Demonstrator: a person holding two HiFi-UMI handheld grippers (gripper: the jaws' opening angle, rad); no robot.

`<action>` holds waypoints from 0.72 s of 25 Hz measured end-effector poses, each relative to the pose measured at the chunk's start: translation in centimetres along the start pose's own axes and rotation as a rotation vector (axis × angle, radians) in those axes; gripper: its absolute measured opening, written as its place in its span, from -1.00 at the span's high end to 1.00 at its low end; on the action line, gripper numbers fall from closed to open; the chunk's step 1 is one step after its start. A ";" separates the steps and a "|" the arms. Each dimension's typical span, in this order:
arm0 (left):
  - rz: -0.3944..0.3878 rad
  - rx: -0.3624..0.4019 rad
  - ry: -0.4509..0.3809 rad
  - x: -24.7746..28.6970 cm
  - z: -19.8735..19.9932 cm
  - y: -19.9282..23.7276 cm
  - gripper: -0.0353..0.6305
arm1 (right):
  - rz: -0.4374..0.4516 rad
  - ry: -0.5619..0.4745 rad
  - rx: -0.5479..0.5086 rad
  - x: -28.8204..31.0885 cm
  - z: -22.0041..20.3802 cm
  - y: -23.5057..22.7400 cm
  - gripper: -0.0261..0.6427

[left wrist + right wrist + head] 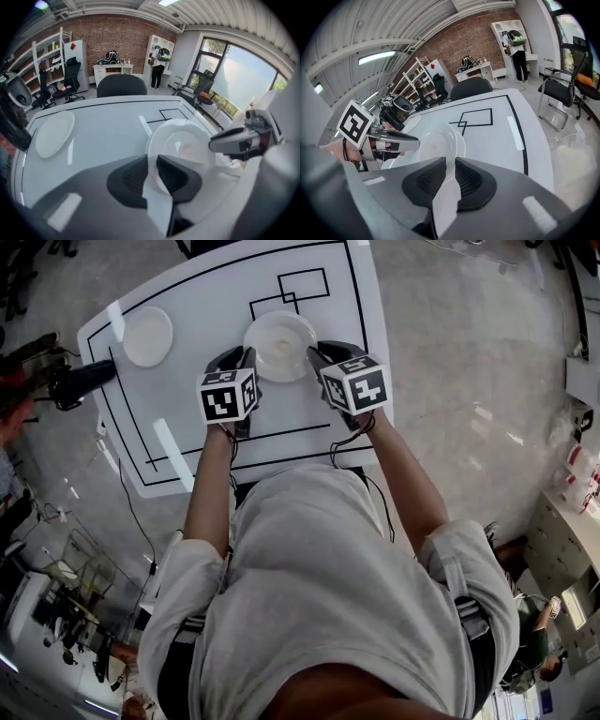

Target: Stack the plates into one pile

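A white plate (279,345) sits mid-table between my two grippers. My left gripper (246,357) is shut on its left rim; in the left gripper view the rim runs down between the pads (152,164) and the plate (183,140) spreads beyond them. My right gripper (314,354) is at the opposite rim. In the right gripper view the thin edge of the plate (436,143) lies in the narrow gap between the jaws (450,171), with no clear press on it. A second white plate (148,336) lies alone at the table's far left (55,133).
The white table (187,427) carries black line markings and a pair of outlined squares (300,289). A black device (80,381) juts in at the table's left edge. A black office chair (121,85) stands beyond the far side.
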State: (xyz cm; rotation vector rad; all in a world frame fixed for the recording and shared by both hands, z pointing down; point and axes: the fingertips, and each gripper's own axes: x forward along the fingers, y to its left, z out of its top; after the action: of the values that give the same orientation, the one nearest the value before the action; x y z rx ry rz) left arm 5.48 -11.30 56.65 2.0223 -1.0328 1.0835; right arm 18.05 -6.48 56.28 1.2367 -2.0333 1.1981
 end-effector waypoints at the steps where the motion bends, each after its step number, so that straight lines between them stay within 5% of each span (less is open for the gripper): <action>1: 0.000 -0.002 0.001 0.0 0.0 0.0 0.71 | -0.001 0.002 -0.003 0.1 0.0 0.0 0.77; 18: 0.015 -0.006 -0.001 0.8 0.0 0.1 0.73 | -0.046 0.009 -0.005 1.0 -0.4 -0.7 0.72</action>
State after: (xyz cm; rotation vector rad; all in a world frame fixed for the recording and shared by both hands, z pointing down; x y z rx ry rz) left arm 5.69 -11.60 57.41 2.0138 -1.0522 1.0854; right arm 18.18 -6.80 57.55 1.2668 -1.9895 1.1741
